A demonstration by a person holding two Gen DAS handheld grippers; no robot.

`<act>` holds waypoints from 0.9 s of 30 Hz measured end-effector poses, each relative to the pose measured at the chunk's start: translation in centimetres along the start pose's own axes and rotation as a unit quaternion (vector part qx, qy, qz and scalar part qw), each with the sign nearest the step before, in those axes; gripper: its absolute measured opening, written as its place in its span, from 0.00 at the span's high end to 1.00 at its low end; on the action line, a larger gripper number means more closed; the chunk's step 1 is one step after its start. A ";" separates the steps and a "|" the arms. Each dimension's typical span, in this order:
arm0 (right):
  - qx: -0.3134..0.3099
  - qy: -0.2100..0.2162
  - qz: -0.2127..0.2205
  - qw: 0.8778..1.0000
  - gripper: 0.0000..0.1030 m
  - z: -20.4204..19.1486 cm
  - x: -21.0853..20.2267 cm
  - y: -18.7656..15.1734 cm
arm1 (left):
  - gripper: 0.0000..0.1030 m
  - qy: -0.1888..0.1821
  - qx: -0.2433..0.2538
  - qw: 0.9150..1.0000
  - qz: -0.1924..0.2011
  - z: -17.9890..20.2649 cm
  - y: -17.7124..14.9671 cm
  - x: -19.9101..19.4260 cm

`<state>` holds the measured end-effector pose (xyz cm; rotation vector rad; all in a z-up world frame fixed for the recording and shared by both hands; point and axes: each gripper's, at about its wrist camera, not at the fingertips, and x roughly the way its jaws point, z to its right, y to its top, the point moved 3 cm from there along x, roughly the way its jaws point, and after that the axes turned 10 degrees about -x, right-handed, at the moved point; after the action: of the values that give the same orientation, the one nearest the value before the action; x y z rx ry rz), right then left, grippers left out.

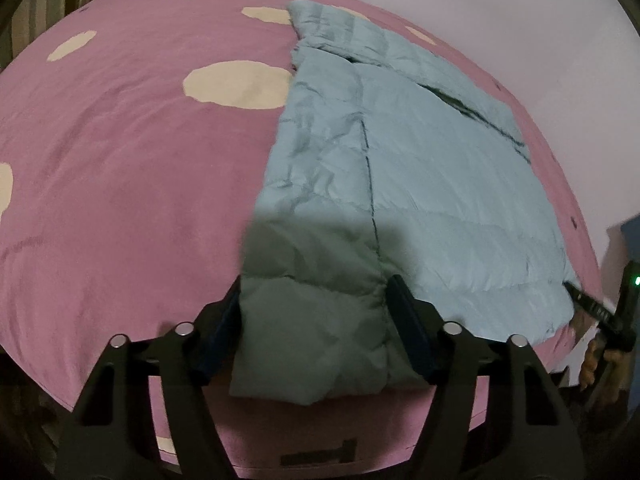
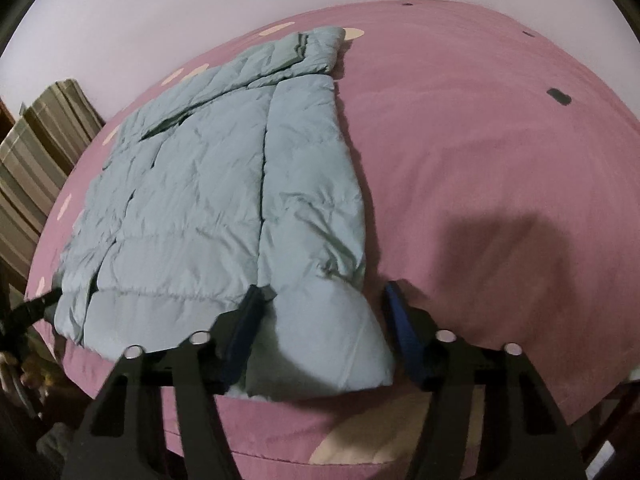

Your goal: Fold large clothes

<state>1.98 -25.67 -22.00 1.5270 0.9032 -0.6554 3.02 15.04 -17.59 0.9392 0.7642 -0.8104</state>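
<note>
A light blue quilted down jacket (image 1: pixel 420 184) lies flat on a pink bed cover, sleeves folded along its sides; it also shows in the right wrist view (image 2: pixel 192 200). My left gripper (image 1: pixel 314 300) is open, its fingers on either side of the left sleeve's cuff end at the bed's near edge. My right gripper (image 2: pixel 324 304) is open, its fingers on either side of the right sleeve's cuff end (image 2: pixel 320 352). The right gripper also shows at the left wrist view's right edge (image 1: pixel 592 308). The left gripper also shows at the right wrist view's left edge (image 2: pixel 32 308).
The pink bed cover (image 1: pixel 132 184) has cream dots and stretches wide to the left of the jacket; in the right wrist view it (image 2: pixel 500 168) stretches to the right. A pale wall stands behind the bed. Striped curtains (image 2: pixel 36 152) hang at the left.
</note>
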 end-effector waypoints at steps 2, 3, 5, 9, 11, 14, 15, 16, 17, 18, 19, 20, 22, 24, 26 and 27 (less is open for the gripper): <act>0.000 0.007 -0.001 1.000 0.55 -0.1 0.0 0.1 | 0.40 -0.003 -0.006 1.000 0.000 -0.2 0.1 -0.1; -0.002 0.010 -0.002 1.000 0.59 -0.2 0.0 0.0 | 0.44 0.001 -0.004 1.000 0.001 -0.3 0.0 -0.1; -0.004 0.016 -0.002 1.000 0.68 -0.3 -0.1 0.0 | 0.51 0.008 0.003 1.000 0.001 -0.2 0.1 -0.1; -0.006 0.037 -0.001 0.999 0.84 -0.9 -0.2 0.0 | 0.78 -0.009 0.000 1.000 -0.001 -0.1 -0.1 -0.3; -0.004 0.046 0.001 0.999 0.90 -1.2 -0.3 0.3 | 0.86 -0.016 -0.005 1.000 0.004 0.0 0.0 -0.6; 0.001 0.056 0.014 0.998 0.93 -1.3 -1.1 0.9 | 0.93 -0.022 -0.009 0.999 0.025 0.4 0.7 -1.6; 0.004 0.060 0.022 0.998 0.93 -1.3 -1.5 1.3 | 0.93 -0.023 -0.009 0.999 0.032 0.6 1.0 -2.0; 0.006 0.066 0.033 0.997 0.93 -1.3 -2.1 1.9 | 0.94 -0.024 -0.008 0.999 0.042 0.9 1.5 -2.4; 0.007 0.070 0.040 0.997 0.93 -1.3 -2.4 2.4 | 0.94 -0.026 -0.006 0.998 0.053 1.3 2.4 -2.9; 0.010 0.077 0.046 0.996 0.93 -1.2 -2.7 3.0 | 0.94 -0.027 -0.005 0.998 0.060 1.7 3.0 -3.1; 0.012 0.082 0.049 0.995 0.93 -1.1 -2.8 3.5 | 0.94 -0.028 -0.003 0.997 0.068 2.0 3.8 -3.4; 0.015 0.089 0.054 0.994 0.93 -1.0 -2.9 4.4 | 0.94 -0.028 0.000 0.997 0.078 2.5 4.9 -3.6; 0.019 0.096 0.062 0.993 0.93 -1.0 -2.8 5.8 | 0.94 -0.028 0.004 0.996 0.087 3.3 6.6 -3.5; 0.015 0.096 0.069 0.993 0.93 -1.1 -2.2 7.9 | 0.94 -0.030 0.007 0.995 0.094 4.1 8.5 -2.9; 0.017 0.090 0.064 0.994 0.93 -1.0 -0.7 9.7 | 0.94 -0.025 0.007 0.995 0.092 4.7 10.7 -1.2; 0.021 0.091 0.061 0.994 0.93 -0.9 0.0 10.4 | 0.94 -0.022 0.006 0.996 0.091 4.7 11.3 -0.5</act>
<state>10.56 -24.95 -16.18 1.6864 0.9293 -0.4554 13.36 14.93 -11.05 0.9838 0.6258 -0.6755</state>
